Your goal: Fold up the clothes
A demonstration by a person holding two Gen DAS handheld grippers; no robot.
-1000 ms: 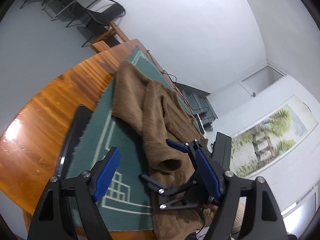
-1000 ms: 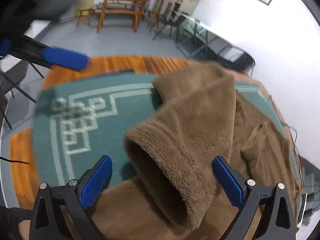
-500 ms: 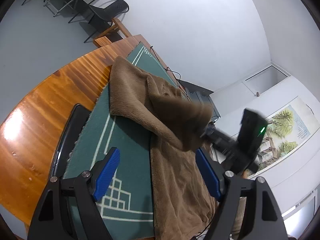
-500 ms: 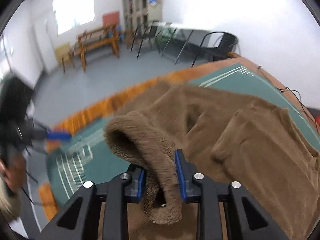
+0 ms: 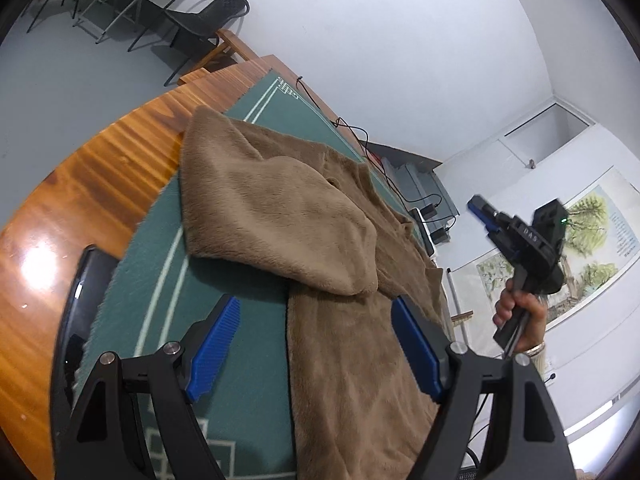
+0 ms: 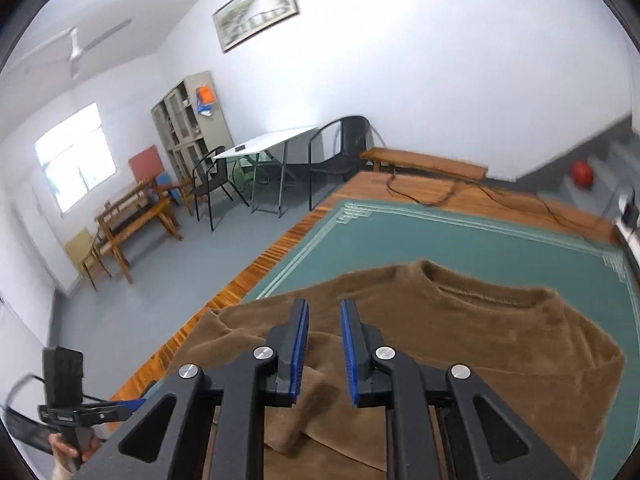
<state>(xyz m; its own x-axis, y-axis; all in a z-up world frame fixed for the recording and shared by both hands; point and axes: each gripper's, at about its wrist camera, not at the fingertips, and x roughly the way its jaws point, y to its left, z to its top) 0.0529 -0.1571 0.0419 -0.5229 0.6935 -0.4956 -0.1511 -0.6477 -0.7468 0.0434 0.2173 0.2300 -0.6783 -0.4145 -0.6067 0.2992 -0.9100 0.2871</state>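
Brown fleece sweater (image 5: 320, 248) lay on the green mat (image 5: 168, 272) covering the wooden desk (image 5: 100, 176), one sleeve (image 5: 276, 216) folded across its body. Left gripper (image 5: 316, 344) hovered low over the sweater's lower part, jaws wide apart, nothing between them. Right gripper (image 6: 324, 344) was held up above the sweater, clear of the fabric, jaws closing with only a narrow gap and nothing in it. Neckline (image 6: 480, 292) pointed toward the mat's far edge
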